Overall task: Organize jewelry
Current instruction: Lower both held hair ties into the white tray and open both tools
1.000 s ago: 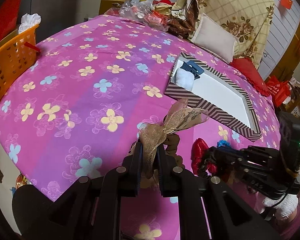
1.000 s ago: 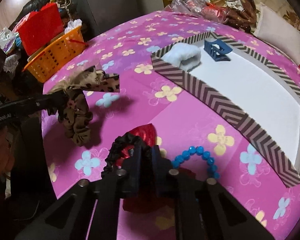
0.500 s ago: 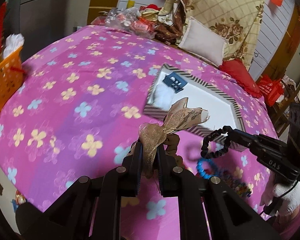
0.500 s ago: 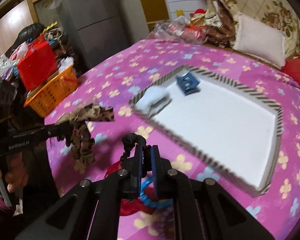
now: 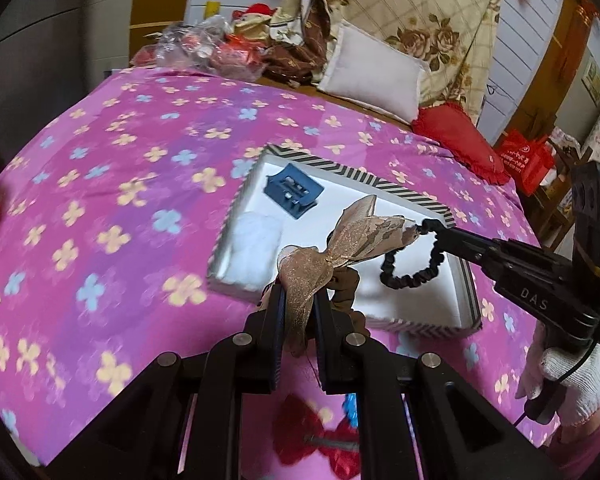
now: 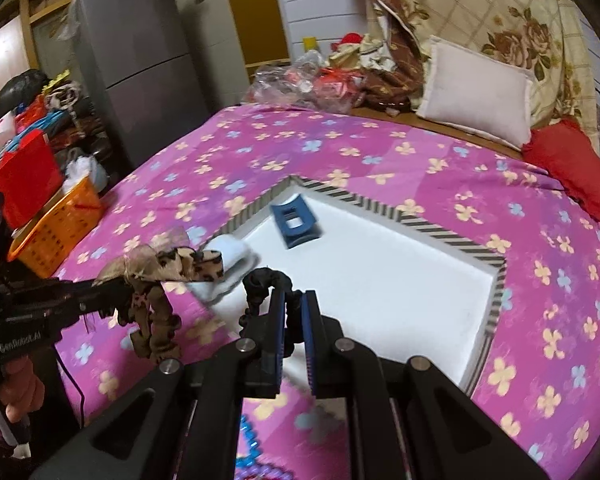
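Already in striped tray (image 5: 416,196), frame centre: blue claw clip (image 5: 294,190), white fluffy piece (image 5: 252,248); left gripper (image 5: 300,308) clamped on brown bow scrunchie (image 5: 340,240), right gripper (image 6: 294,312) pinching black scrunchie (image 6: 266,280) — both above tray, undelivered; red bow (image 5: 320,440), blue beads (image 5: 350,404) waiting at bottom.

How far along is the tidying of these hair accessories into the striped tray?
Done: a blue hair clip and a white scrunchie already lie in the striped tray. In hand: the left gripper holds a brown bow scrunchie and the right gripper a black hair tie, both above the tray. Left: a red bow and blue beads on the bedspread.
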{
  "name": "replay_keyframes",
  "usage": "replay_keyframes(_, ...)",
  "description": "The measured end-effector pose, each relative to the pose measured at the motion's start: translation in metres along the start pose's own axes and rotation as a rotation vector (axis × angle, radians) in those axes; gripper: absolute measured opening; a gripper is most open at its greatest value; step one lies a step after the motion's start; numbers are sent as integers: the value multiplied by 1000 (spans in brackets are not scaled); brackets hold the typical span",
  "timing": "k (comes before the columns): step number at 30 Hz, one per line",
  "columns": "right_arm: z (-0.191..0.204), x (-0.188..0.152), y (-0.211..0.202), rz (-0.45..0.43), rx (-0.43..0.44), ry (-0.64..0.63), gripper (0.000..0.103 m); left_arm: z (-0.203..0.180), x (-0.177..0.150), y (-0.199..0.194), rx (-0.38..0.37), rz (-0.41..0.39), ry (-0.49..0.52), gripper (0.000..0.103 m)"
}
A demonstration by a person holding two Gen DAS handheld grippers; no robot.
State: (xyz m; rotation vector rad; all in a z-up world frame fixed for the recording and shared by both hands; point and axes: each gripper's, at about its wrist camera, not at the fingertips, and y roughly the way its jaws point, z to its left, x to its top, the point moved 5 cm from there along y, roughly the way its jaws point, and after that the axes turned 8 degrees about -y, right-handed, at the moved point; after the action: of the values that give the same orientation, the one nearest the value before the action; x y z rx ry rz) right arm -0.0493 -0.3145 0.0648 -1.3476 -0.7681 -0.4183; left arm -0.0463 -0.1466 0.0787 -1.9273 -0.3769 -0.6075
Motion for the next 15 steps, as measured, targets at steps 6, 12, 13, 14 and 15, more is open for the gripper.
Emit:
replay_keyframes(6,-23,15,34,39,-13,19,9,-10,14,39,17,39,9,8)
replay_keyframes(12,-41,27,84,93,-4,42,9,-7,18,76,30,88,2,8)
replay_keyframes(13,-44,29,95,106,-11,45,9,-6,19,80,29,96,0,8)
replay_keyframes(14,-47,31,104,116,-19,48,9,-6,19,87,27,106,-1,8)
replay_keyframes(15,-50,32,111,124,-25,53,9,-5,20,93,29,115,-1,8)
